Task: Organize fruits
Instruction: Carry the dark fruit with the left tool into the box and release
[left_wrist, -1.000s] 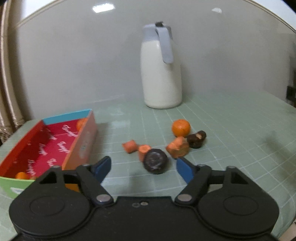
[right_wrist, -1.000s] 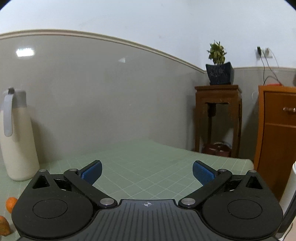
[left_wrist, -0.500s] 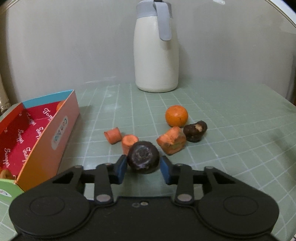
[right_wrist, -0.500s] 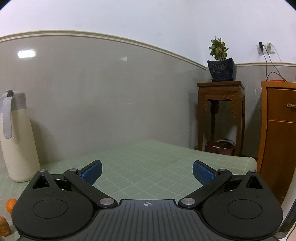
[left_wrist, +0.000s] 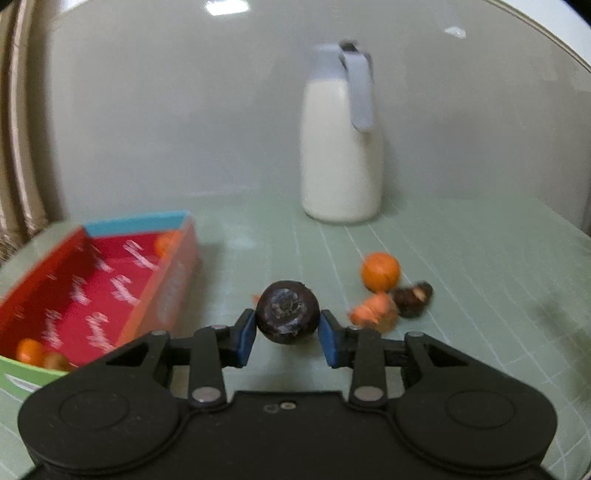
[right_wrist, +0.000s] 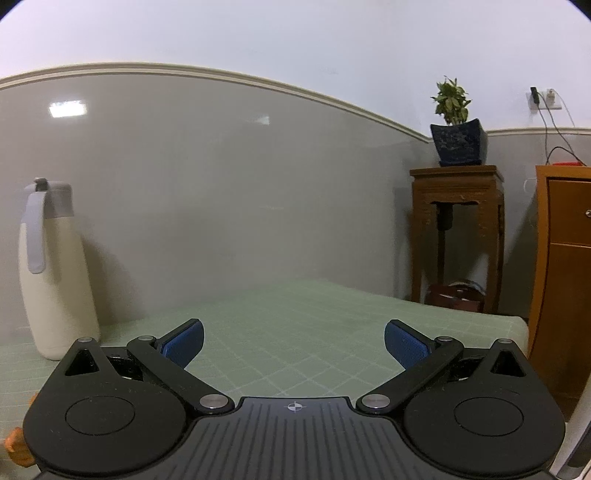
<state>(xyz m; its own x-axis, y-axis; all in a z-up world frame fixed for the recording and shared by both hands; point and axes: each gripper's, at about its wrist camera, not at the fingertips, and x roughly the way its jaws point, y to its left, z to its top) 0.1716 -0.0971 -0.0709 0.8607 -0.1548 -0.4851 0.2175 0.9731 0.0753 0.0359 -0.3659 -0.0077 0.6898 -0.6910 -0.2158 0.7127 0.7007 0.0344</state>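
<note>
My left gripper (left_wrist: 287, 338) is shut on a round dark purple fruit (left_wrist: 287, 312), held just above the green mat. The open red box (left_wrist: 92, 291) lies to the left, with small orange fruits inside it at its near corner (left_wrist: 29, 350) and far corner (left_wrist: 166, 242). On the mat to the right lie an orange (left_wrist: 380, 270), an orange chunk (left_wrist: 373, 314) and a dark brown piece (left_wrist: 412, 299). In the right wrist view my right gripper (right_wrist: 293, 343) stands open over bare mat with nothing between its fingers.
A tall white jug with a grey handle (left_wrist: 341, 147) stands at the back by the wall, also seen as the jug (right_wrist: 51, 273) in the right view. Beyond the table's right edge stand a wooden plant stand (right_wrist: 458, 229) and a cabinet (right_wrist: 565, 295).
My left gripper closed on the dark purple fruit and lifted it off the mat, swinging a little toward the red box. The right gripper has stayed put and open.
</note>
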